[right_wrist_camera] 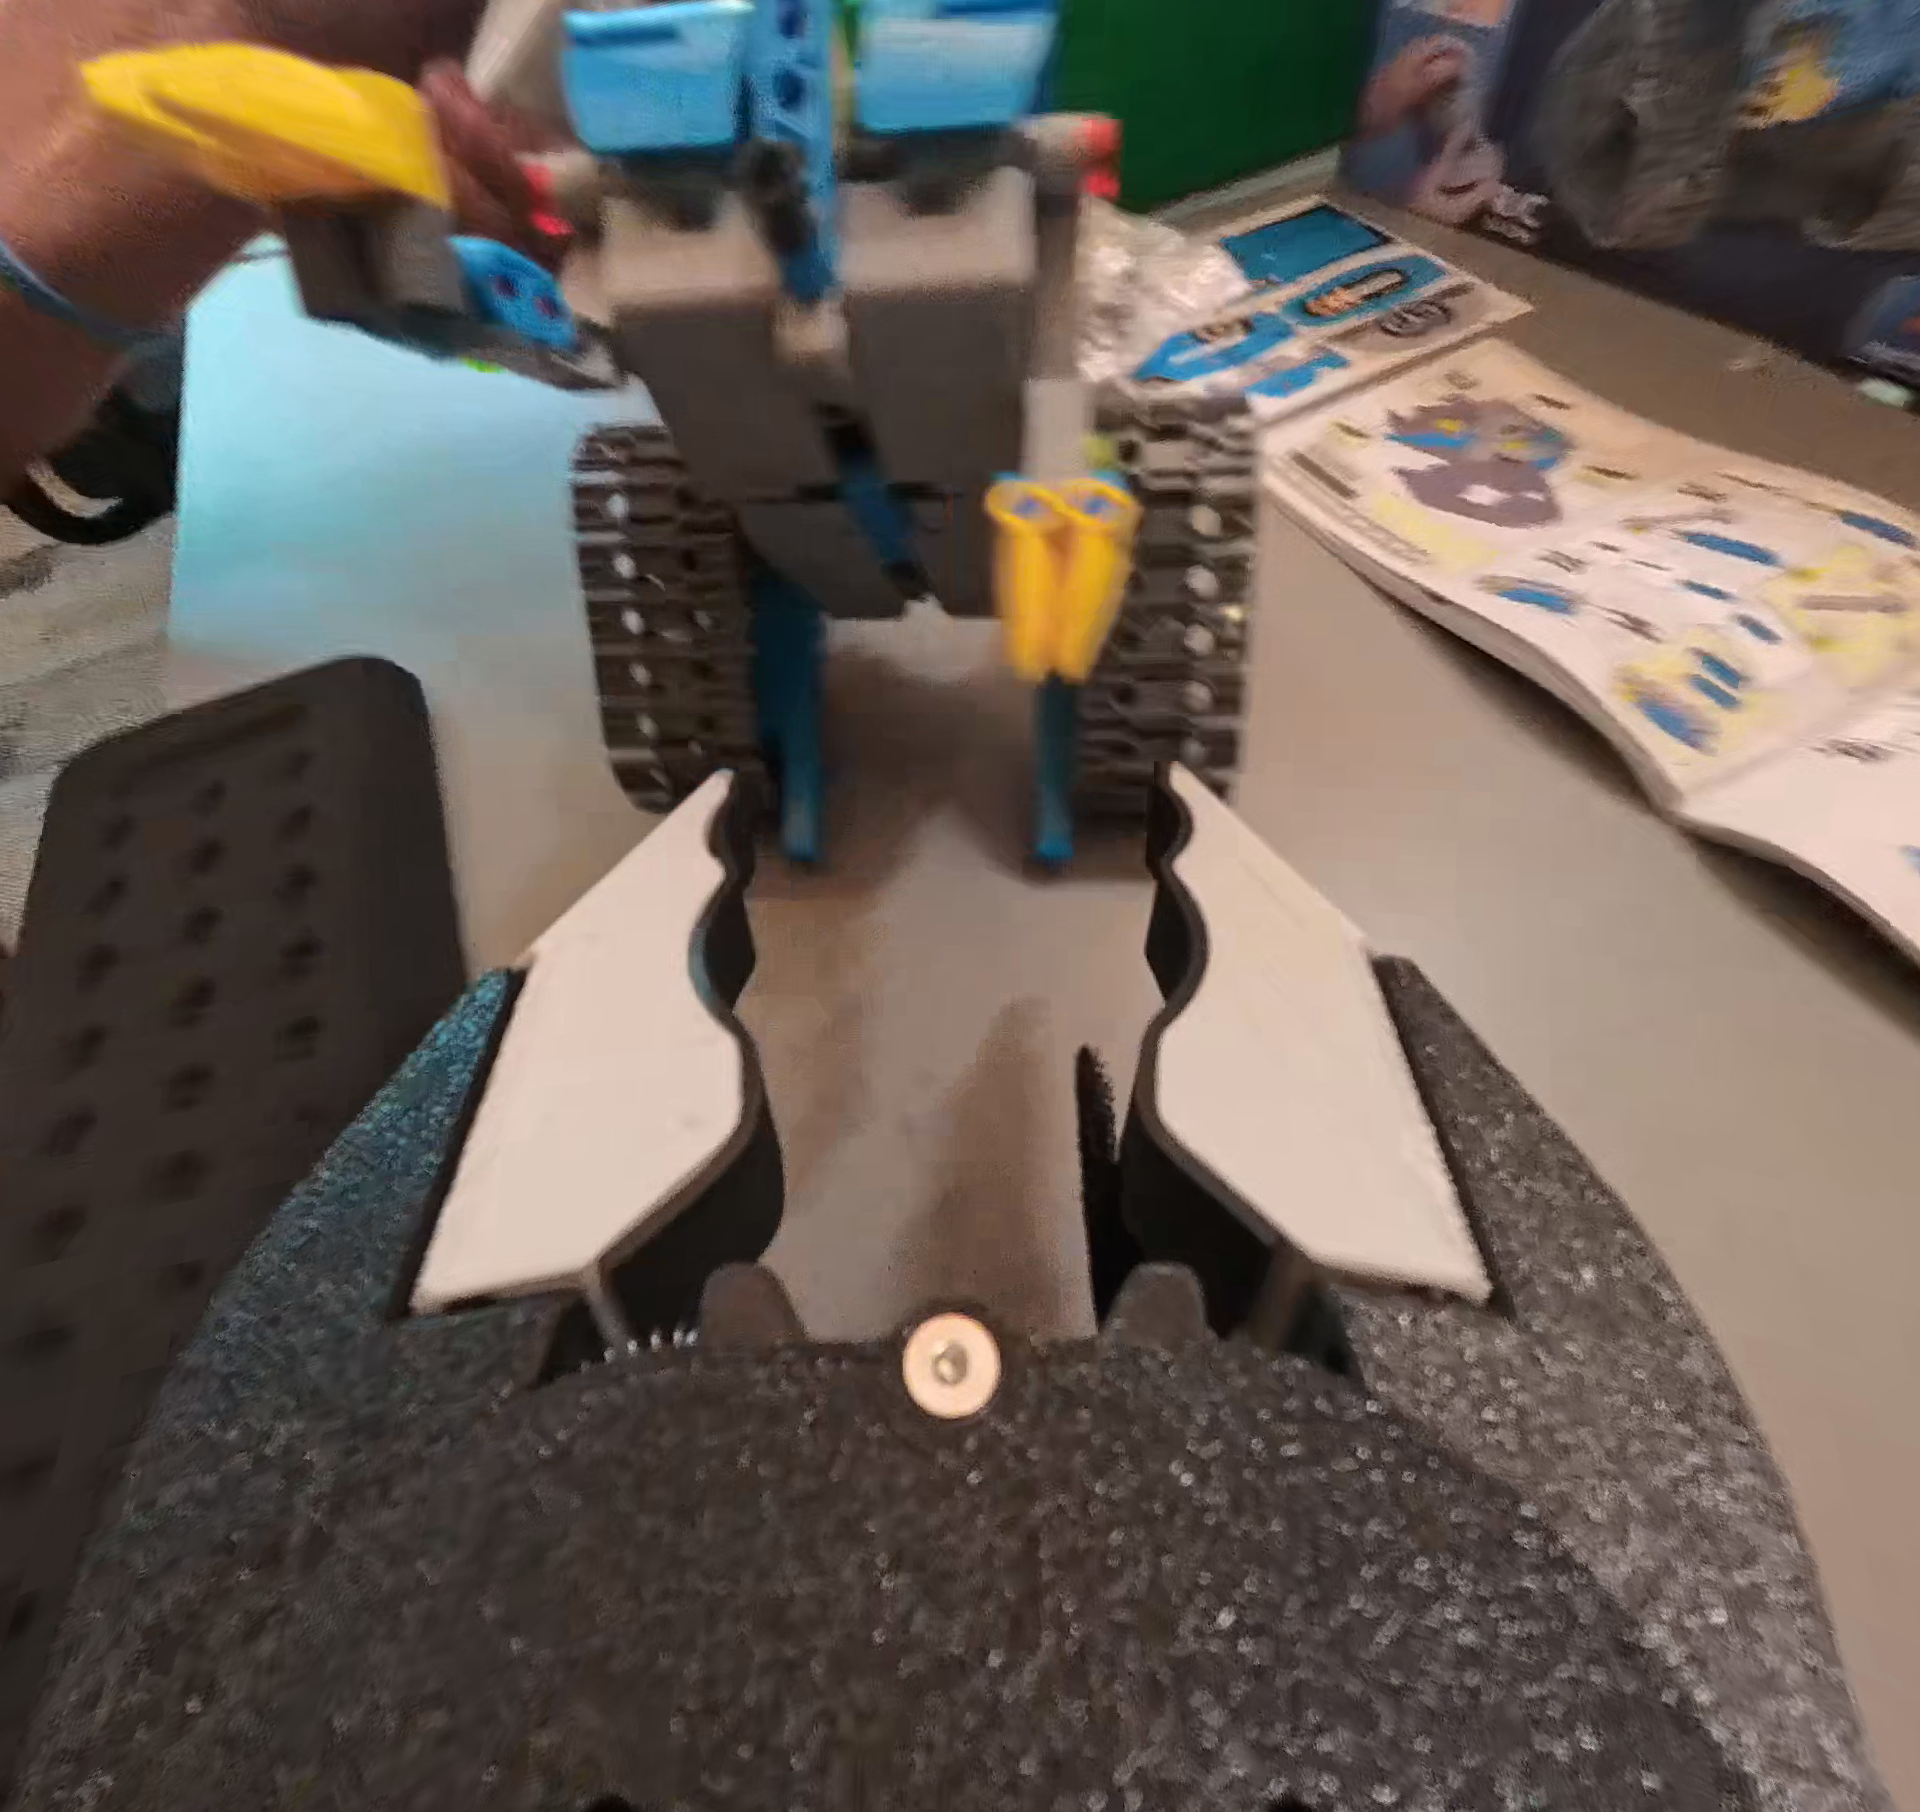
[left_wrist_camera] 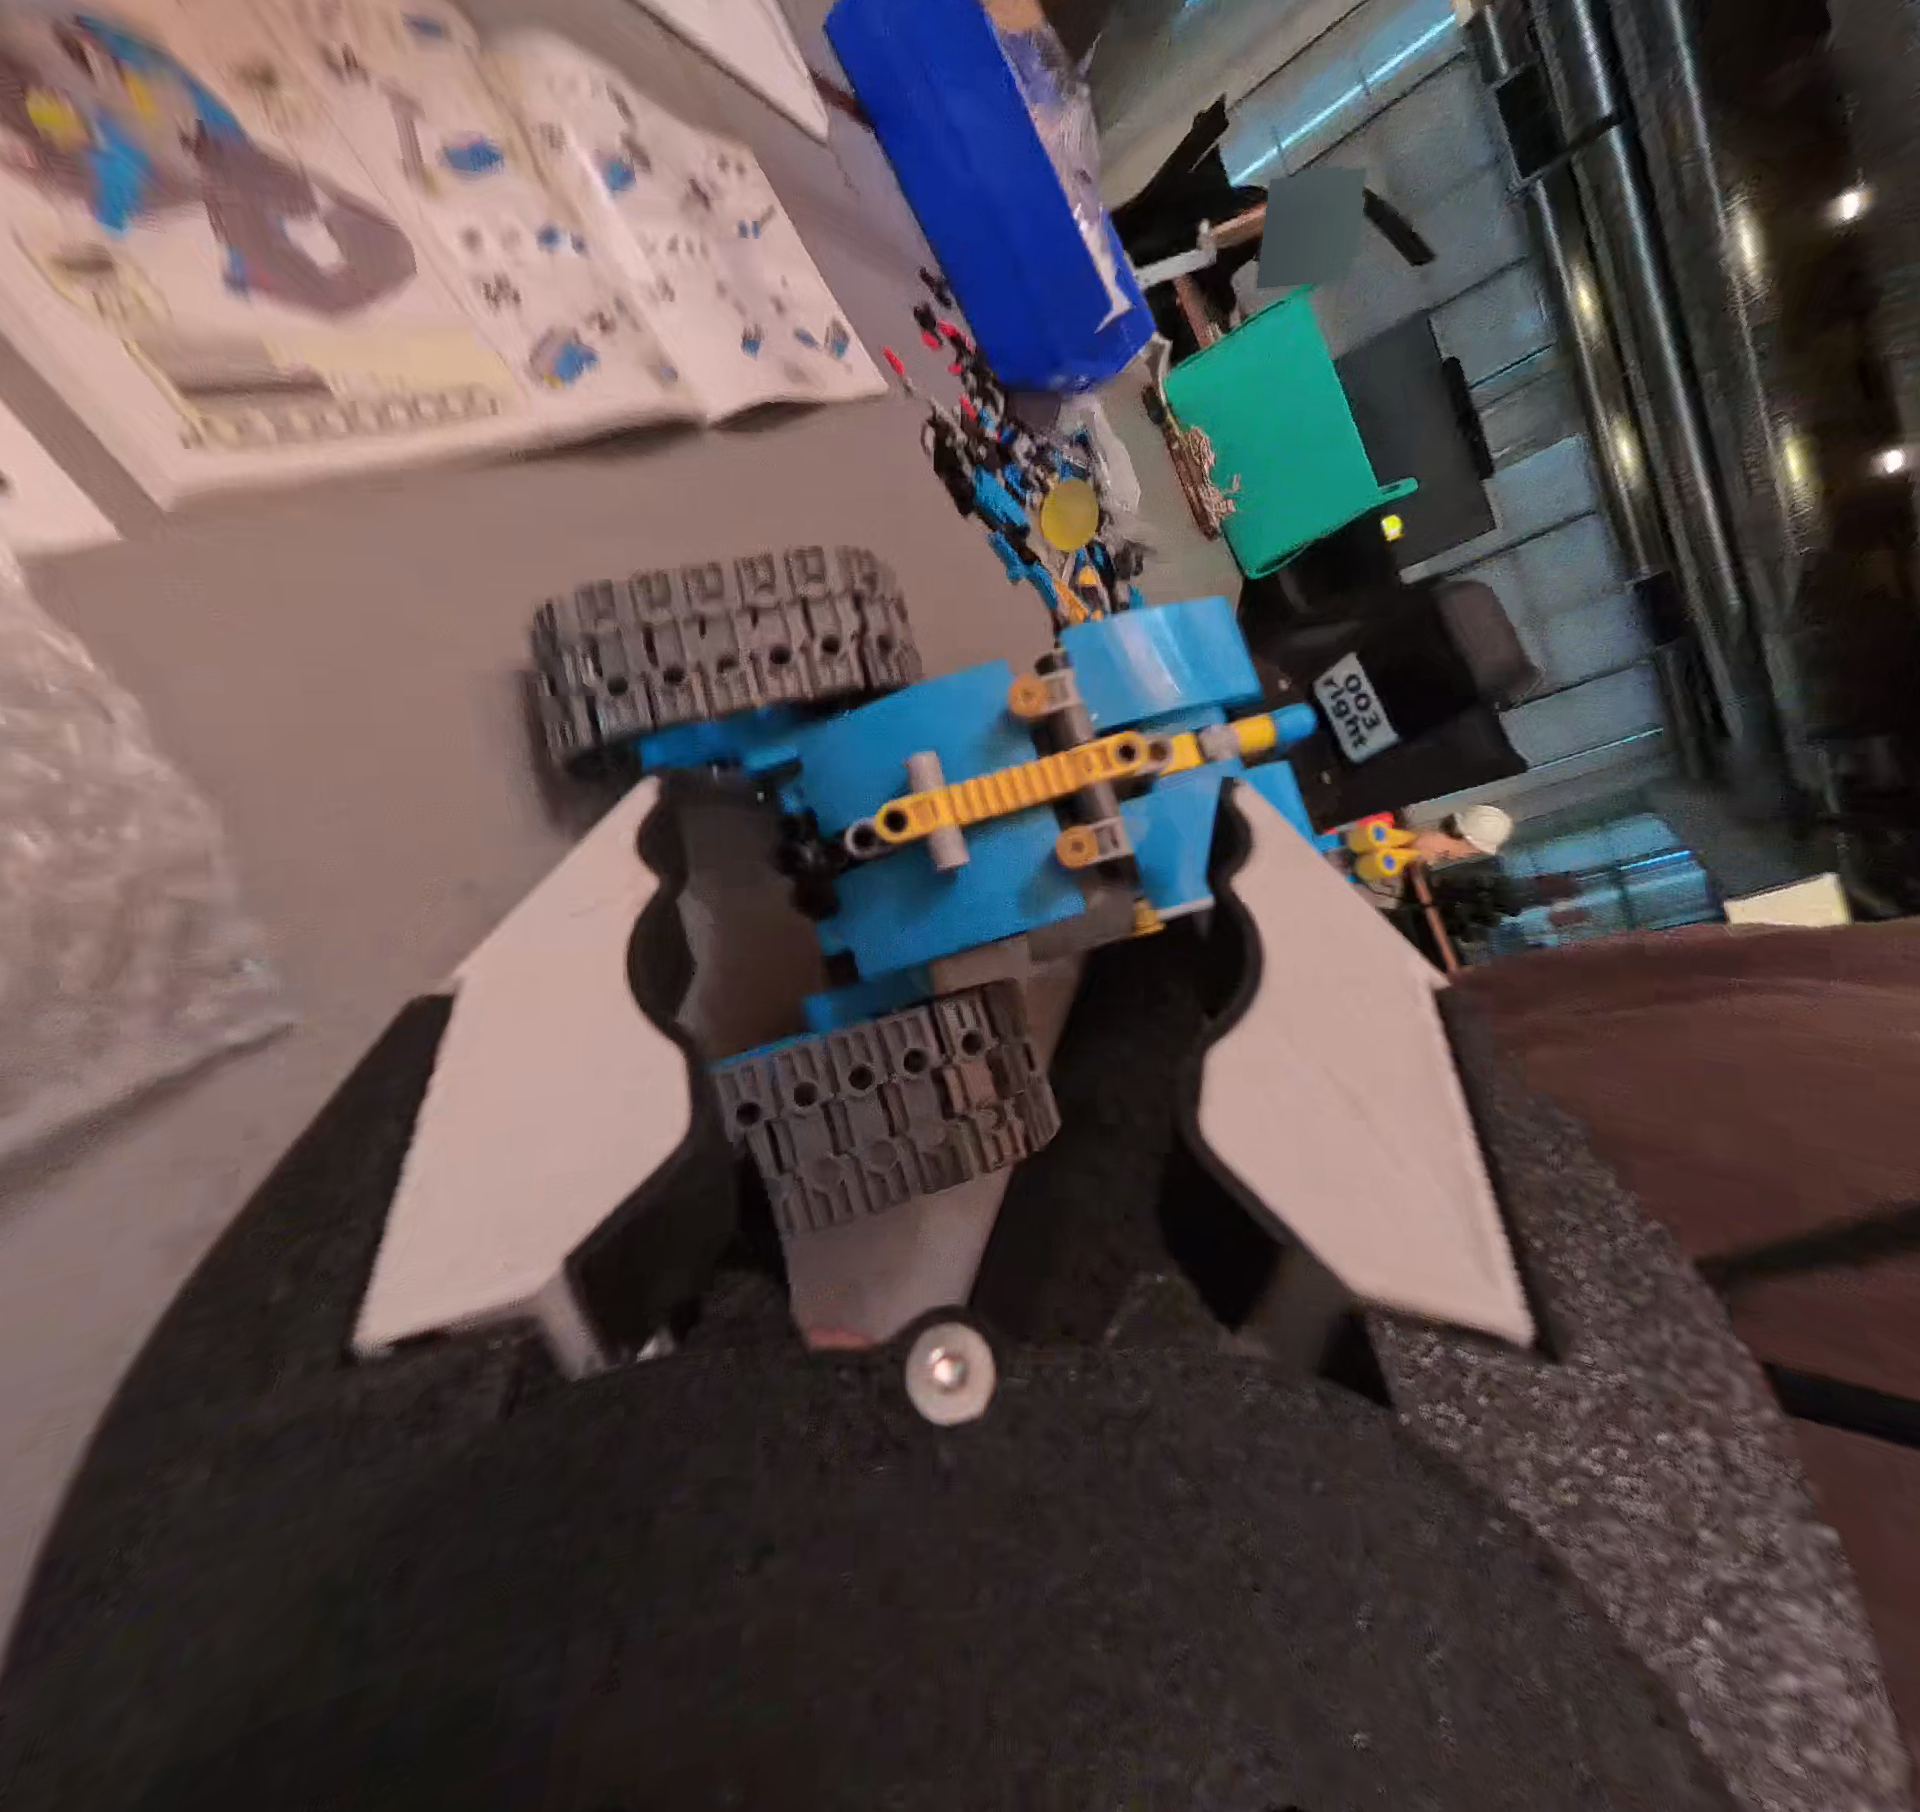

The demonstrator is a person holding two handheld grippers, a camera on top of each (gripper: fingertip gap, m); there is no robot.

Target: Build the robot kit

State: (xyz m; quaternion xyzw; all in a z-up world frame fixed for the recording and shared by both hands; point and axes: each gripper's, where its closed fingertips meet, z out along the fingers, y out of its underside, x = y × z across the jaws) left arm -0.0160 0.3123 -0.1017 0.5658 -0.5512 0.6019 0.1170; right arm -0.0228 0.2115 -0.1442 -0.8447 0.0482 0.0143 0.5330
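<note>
The toy truck, made of blue, grey and yellow bricks with grey tracks, sits between the fingers of the left claw, which is closed around its blue body. It is tipped on its side in that view. The right claw is wide and holds nothing; its tips are just in front of the truck's tracks, above the grey bench. An open building book lies toward the bench's right edge. A blue box and a green bin stand farther back, with a pile of small bricks beside them.
</note>
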